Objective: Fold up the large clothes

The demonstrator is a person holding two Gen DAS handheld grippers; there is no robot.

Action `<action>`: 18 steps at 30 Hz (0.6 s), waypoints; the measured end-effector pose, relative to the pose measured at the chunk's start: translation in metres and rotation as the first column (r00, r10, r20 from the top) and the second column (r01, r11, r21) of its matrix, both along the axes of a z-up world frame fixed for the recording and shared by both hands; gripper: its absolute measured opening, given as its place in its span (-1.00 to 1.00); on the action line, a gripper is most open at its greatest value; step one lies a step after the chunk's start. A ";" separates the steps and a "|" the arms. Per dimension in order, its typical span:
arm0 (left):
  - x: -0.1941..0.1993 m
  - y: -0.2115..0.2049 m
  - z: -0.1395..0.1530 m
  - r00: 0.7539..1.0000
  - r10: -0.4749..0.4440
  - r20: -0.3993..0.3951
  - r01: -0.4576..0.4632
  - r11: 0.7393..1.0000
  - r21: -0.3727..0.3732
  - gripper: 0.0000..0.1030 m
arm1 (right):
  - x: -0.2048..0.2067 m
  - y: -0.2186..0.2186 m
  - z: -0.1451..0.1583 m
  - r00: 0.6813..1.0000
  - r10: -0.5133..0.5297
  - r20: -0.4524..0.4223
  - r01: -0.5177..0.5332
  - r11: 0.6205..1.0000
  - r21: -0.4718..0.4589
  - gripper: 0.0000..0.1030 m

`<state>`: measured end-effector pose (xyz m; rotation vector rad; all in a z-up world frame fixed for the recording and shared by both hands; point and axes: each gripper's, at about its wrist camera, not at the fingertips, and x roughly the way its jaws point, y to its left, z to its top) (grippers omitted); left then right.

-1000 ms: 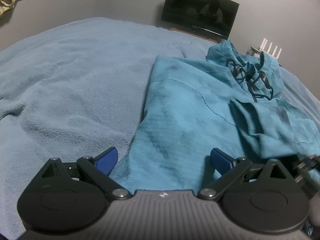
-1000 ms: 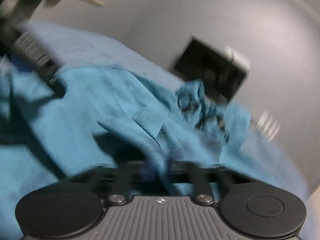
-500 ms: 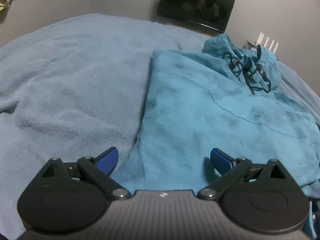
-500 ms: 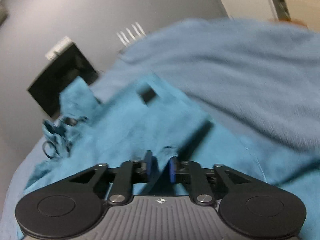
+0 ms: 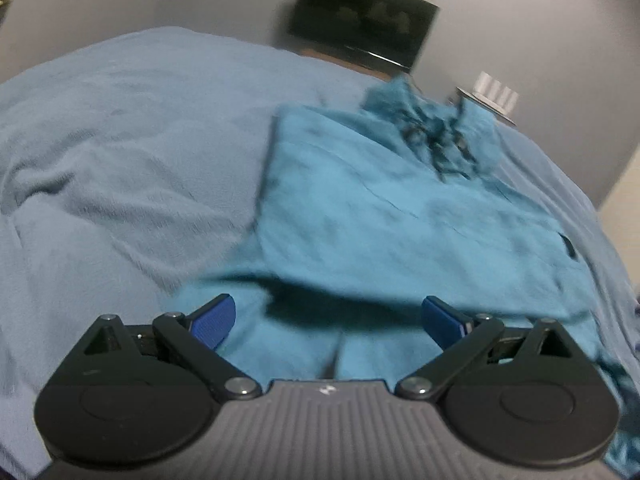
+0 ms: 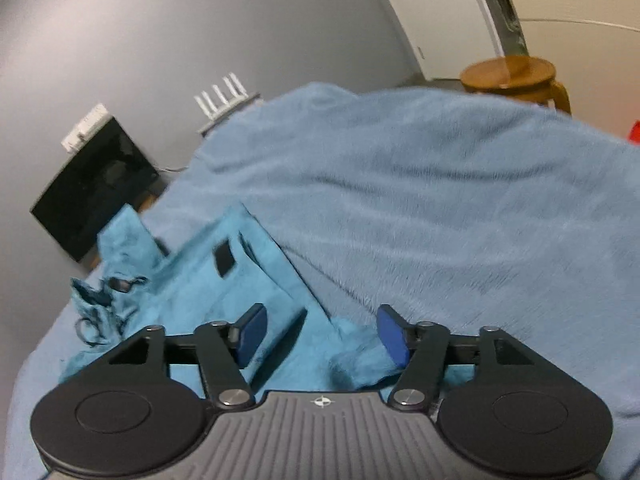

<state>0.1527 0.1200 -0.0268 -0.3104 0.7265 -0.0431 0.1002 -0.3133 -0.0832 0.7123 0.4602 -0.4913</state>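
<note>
A teal hoodie (image 5: pixel 392 224) lies on the light blue blanket (image 5: pixel 120 168), its hood and dark drawstrings (image 5: pixel 436 140) at the far end. My left gripper (image 5: pixel 328 320) is open and empty, just above the hoodie's near hem. In the right wrist view the hoodie (image 6: pixel 224 280) lies at the lower left, with its hood and drawstrings (image 6: pixel 104 300) further left. My right gripper (image 6: pixel 320 336) is open over the hoodie's right edge, with a fold of cloth (image 6: pixel 360 360) below its jaws, not gripped.
A dark TV screen (image 5: pixel 364 36) stands against the grey wall beyond the bed; it also shows in the right wrist view (image 6: pixel 96 188). A white router (image 5: pixel 492 96) sits to its right. A wooden stool (image 6: pixel 516 76) stands past the bed's right side.
My right gripper was shut on the hoodie cloth half a second ago and has opened, letting it go. The hoodie's right part now lies flat. My left gripper has pulled back slightly.
</note>
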 end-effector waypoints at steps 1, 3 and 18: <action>-0.009 -0.005 0.002 1.000 -0.015 -0.005 0.015 1.000 0.017 0.93 | -0.008 -0.003 0.007 1.000 0.009 0.014 -0.009 1.000 0.001 0.32; -0.026 -0.015 0.007 0.999 -0.035 -0.009 0.036 0.997 0.068 0.93 | -0.027 -0.008 0.022 0.998 0.027 0.049 -0.027 1.000 0.008 0.36; -0.107 -0.057 0.028 0.993 -0.121 -0.015 0.121 0.955 0.272 0.93 | -0.131 0.006 0.094 0.870 0.487 -0.076 -0.491 0.841 -0.227 0.82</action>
